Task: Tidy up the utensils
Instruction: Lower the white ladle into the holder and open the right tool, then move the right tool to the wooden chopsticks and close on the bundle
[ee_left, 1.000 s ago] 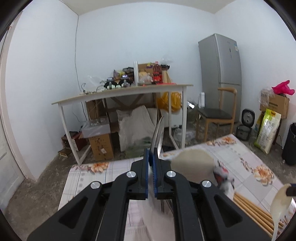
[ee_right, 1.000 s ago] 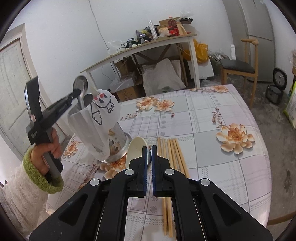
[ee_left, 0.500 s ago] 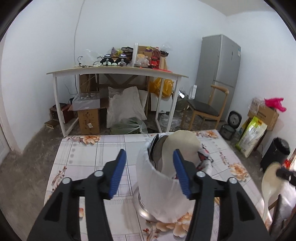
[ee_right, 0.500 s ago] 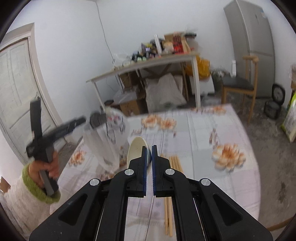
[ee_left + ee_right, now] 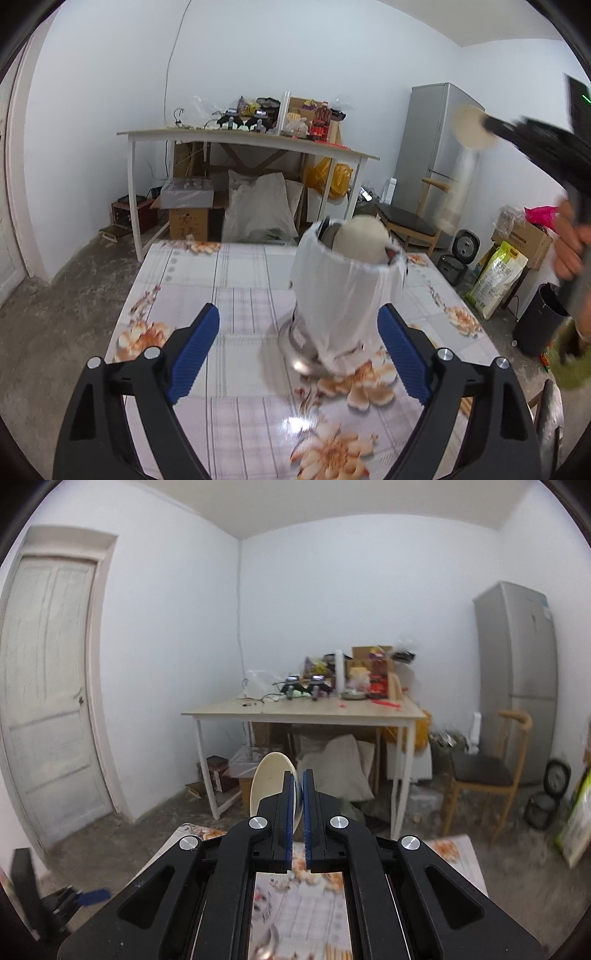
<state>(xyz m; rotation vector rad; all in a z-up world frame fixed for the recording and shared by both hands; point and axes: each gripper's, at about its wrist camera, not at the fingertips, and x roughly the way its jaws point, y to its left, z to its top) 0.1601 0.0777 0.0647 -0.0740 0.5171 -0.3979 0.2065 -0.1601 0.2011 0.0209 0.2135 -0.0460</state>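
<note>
A white-wrapped utensil holder (image 5: pixel 343 306) stands on a metal base on the floral table (image 5: pixel 207 280). A cream spoon (image 5: pixel 360 240) and a metal utensil (image 5: pixel 327 230) stick out of it. My left gripper (image 5: pixel 297 349) is open and empty, just in front of the holder. My right gripper (image 5: pixel 298 797) is shut on a cream spoon (image 5: pixel 267 781), raised high and pointing at the far wall. In the left wrist view it is blurred at upper right (image 5: pixel 532 136) with the spoon bowl (image 5: pixel 471 127) leading.
A cluttered white desk (image 5: pixel 306 709) stands at the far wall, with boxes and sacks below. A grey fridge (image 5: pixel 517 675) and a wooden chair (image 5: pixel 484 771) are at right. A door (image 5: pixel 44 701) is at left. Wooden chopsticks (image 5: pixel 336 952) lie on the table.
My left gripper opened, let go of the metal utensil into the holder and drew back. My right gripper rose with the cream spoon, tilting up away from the table.
</note>
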